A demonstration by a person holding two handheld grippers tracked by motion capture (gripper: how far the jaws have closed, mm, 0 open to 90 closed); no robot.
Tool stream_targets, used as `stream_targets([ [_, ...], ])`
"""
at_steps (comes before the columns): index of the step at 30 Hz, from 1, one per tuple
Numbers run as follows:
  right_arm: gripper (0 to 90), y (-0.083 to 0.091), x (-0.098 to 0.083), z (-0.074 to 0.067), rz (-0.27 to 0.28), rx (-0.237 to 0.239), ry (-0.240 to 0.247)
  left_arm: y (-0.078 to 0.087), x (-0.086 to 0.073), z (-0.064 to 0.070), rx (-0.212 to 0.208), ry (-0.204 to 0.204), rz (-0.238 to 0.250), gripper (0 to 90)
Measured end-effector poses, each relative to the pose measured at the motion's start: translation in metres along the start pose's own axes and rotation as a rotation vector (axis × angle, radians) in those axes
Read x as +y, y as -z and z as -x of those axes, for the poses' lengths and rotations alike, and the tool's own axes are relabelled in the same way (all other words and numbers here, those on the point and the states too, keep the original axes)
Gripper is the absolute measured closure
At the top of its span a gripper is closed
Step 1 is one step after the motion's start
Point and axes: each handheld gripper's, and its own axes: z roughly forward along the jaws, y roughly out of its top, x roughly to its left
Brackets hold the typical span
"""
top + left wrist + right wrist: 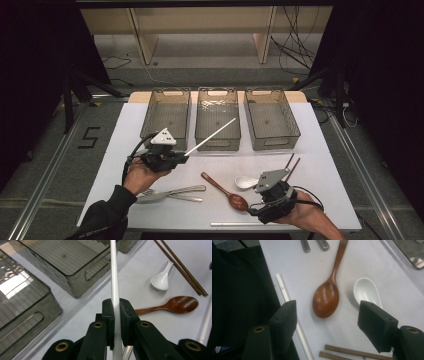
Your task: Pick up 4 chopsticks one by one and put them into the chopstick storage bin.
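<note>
Two tools are in play here, one in each hand, and we're working at a desk (320, 150) with a pale sheet over it. Our left tool (184, 156) is pinching a white chopstick (212, 134): a thin, smooth, plain white rod, straight along its length. In the left gripper view it runs right up between the black pads (108, 315), clamped near its lower end, with the long part sticking out past them. From the high view it slants up and to the right, lifted off the desk, its far tip over the front edge of the middle bin (218, 120).

Our right tool (328, 322) is spread wide with nothing between the pads. It hangs just above the desk over the wooden spoon (327, 296) and the white soup spoon (364, 291), which lie side by side, close but apart.

A second white chopstick (287, 296) lies flat along the near edge of the desk, and a pair of brown chopsticks (292, 165) sits just right of the soup spoon. Metal cutlery (172, 193) rests near our left hand (140, 176). Three dark see-through bins stand in a row at the back, the left bin (167, 112) and the right bin (272, 117) flanking the middle one.
</note>
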Motion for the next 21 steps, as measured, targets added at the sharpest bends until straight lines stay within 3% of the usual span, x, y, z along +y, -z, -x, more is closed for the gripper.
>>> stream_targets([
  [6,31.9,-0.001,-0.001,0.0,-0.009,0.003,-0.006,0.004,0.003,-0.015,0.028,0.039,0.017,83.0],
  [21,31.6,-0.001,-0.004,0.0,-0.012,0.008,-0.011,0.018,0.009,-0.064,0.143,0.152,0.062,83.0],
])
